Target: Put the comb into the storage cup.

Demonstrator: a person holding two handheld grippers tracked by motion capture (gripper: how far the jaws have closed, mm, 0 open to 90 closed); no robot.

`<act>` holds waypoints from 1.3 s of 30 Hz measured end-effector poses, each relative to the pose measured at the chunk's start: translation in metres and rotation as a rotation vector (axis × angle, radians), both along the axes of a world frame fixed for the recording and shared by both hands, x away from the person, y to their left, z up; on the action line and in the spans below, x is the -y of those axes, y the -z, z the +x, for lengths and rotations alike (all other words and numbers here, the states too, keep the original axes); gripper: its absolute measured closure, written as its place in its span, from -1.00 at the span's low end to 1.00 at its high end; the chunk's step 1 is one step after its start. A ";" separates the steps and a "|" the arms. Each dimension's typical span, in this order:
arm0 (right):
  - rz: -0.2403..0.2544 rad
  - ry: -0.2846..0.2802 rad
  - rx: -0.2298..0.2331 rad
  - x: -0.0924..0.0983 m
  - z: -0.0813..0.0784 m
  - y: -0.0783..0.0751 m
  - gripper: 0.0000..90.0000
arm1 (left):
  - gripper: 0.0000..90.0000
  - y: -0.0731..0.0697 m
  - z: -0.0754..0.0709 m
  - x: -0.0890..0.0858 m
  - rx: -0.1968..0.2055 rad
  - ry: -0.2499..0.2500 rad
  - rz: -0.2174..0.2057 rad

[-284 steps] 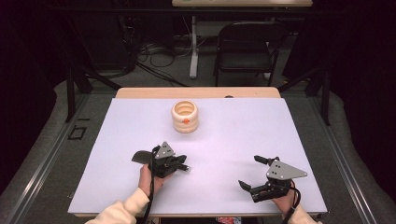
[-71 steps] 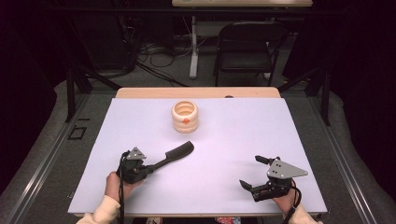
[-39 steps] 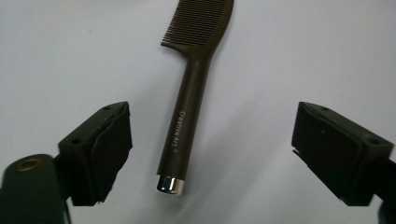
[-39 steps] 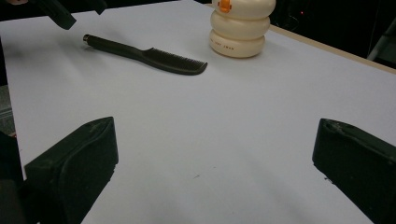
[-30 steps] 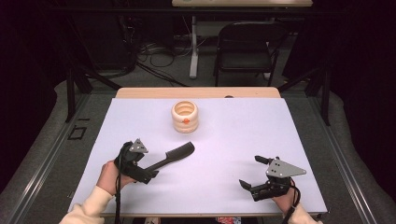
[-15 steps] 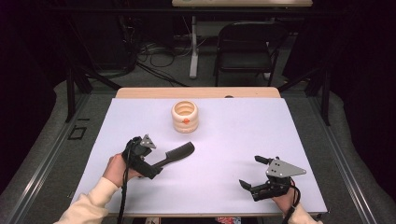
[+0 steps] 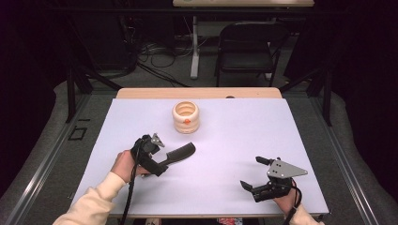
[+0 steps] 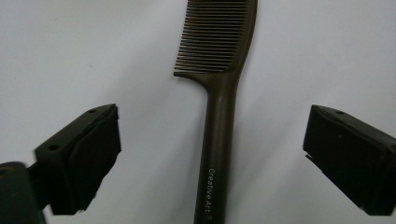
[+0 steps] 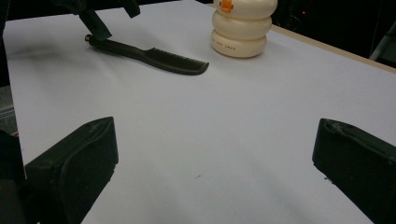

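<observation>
My left tongs [image 7: 162, 168] stood over the handle end of the comb [image 7: 180, 153], which lay flat on the white counter [image 7: 234, 140]. In the left gripper view the comb's [image 8: 219, 116] handle ran up the middle between my two jaws, with clear gaps on both sides, so neither pad touched it. The jaws were wide apart and had just been closing a little, with the comb between them but not gripped. Its teeth pointed away from the tongs, beyond the jaw tips.

My right tongs [image 7: 251, 173] rested well apart from the comb, low over bare counter, jaws wide open and holding nothing. From the right gripper view the comb [image 9: 154, 56] lay far ahead, and a cream ribbed pot [image 9: 240, 28] stood beyond it, near its toothed end but not touching.
</observation>
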State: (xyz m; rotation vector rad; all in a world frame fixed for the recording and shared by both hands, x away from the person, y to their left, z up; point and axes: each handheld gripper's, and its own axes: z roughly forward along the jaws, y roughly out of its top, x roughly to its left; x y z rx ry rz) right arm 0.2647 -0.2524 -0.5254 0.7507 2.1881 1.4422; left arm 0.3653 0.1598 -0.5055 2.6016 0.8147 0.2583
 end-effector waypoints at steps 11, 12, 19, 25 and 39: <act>0.001 -0.001 -0.001 0.000 0.000 0.000 -1.00 | -0.29 0.006 0.006 0.009 -0.033 0.025 0.061; 0.001 -0.001 -0.001 0.000 0.000 0.000 -1.00 | -0.25 0.006 0.006 0.010 -0.038 0.029 0.064; 0.000 -0.002 -0.004 0.000 0.000 0.000 -1.00 | 0.13 0.013 0.011 0.015 -0.088 0.047 0.102; -0.001 -0.002 -0.005 0.000 0.000 0.000 -1.00 | 0.33 0.015 0.014 0.017 -0.115 0.064 0.120; 0.004 0.001 -0.007 0.001 0.001 0.001 -1.00 | 0.51 0.020 0.021 0.024 -0.165 0.090 0.160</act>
